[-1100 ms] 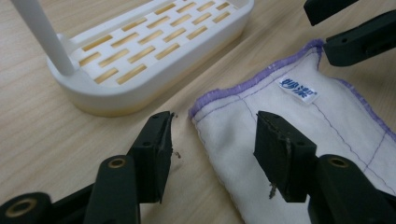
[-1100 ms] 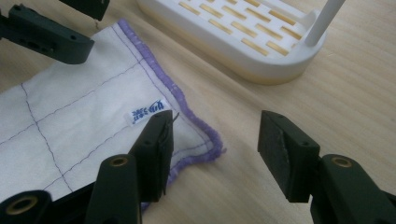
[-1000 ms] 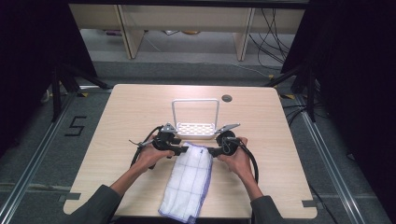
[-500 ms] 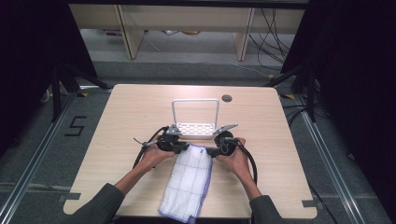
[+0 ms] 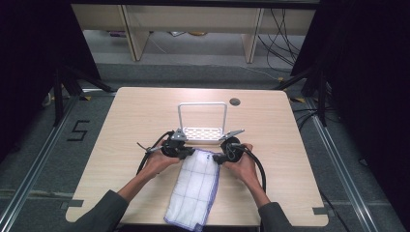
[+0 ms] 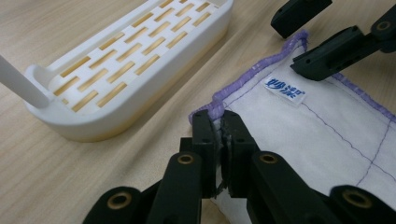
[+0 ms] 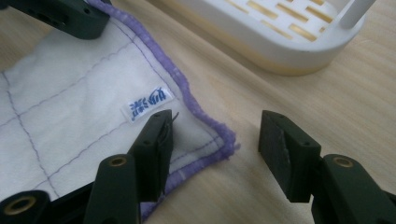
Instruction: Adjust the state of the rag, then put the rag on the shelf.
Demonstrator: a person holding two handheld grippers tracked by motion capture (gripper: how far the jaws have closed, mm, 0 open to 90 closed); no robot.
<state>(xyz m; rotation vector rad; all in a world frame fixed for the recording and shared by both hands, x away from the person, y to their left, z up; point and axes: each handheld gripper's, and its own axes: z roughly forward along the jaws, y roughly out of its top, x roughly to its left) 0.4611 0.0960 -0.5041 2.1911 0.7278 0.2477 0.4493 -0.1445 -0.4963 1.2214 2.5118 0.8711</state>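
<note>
A white cloth [image 5: 196, 188] with purple edging lies flat on the wooden table [image 5: 135, 121], reaching to the near edge. My left gripper [image 5: 191, 153] is at its far left corner. In the left gripper view this gripper [image 6: 219, 133] is shut on that corner of the cloth [image 6: 317, 126]. My right gripper [image 5: 216, 158] is at the far right corner. It [image 7: 215, 144] stands open, one jaw resting on the cloth [image 7: 70, 107] and the other on bare wood beside the hem. The right gripper [image 6: 286, 44] also appears open in the left gripper view.
A white rack [image 5: 202, 104] with a slotted base and an upright hoop stands just beyond both grippers, close to the cloth's far edge. Its wall [image 6: 154, 88] [image 7: 261, 42] is near the jaws. A round cable hole [image 5: 235, 101] sits at the table's back.
My left gripper has edged slightly right, toward the cloth's corner. The cloth, the rack and the right gripper look unchanged.
</note>
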